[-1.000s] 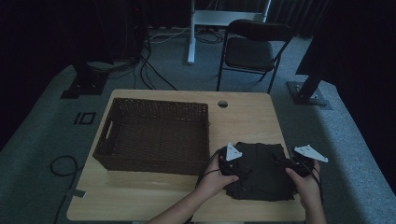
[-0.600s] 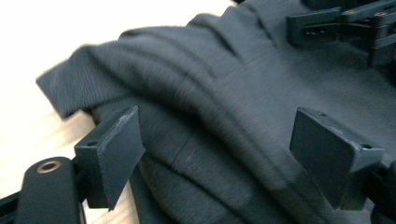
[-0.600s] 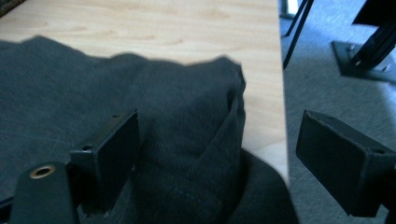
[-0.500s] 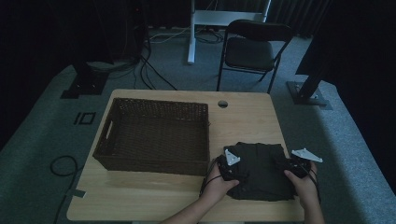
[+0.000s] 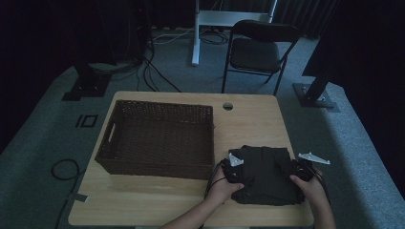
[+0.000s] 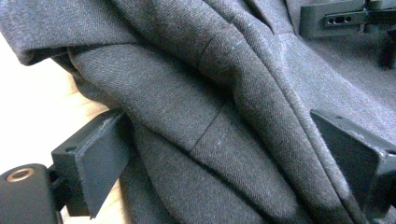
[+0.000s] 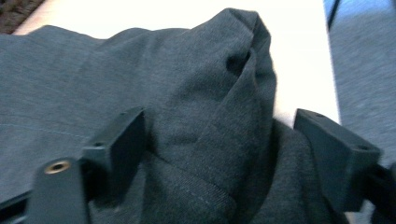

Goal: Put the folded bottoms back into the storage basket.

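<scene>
Cloth (image 5: 265,172), dark grey and folded into a thick stack, lies on the near right part of the table (image 5: 248,119), just to the right of the brown wicker basket (image 5: 157,138). Left claw (image 5: 234,170) sits at the stack's left edge and right claw (image 5: 300,171) at its right edge, each in one of the person's hands. In the left gripper view the left claw (image 6: 233,154) stands wide, its jaws having just been opening, with folds of cloth (image 6: 210,93) between them but not pinched. In the right gripper view the right claw (image 7: 224,154) straddles a raised hump of cloth (image 7: 219,107); its jaws have just been closing, yet gaps remain on both sides.
</scene>
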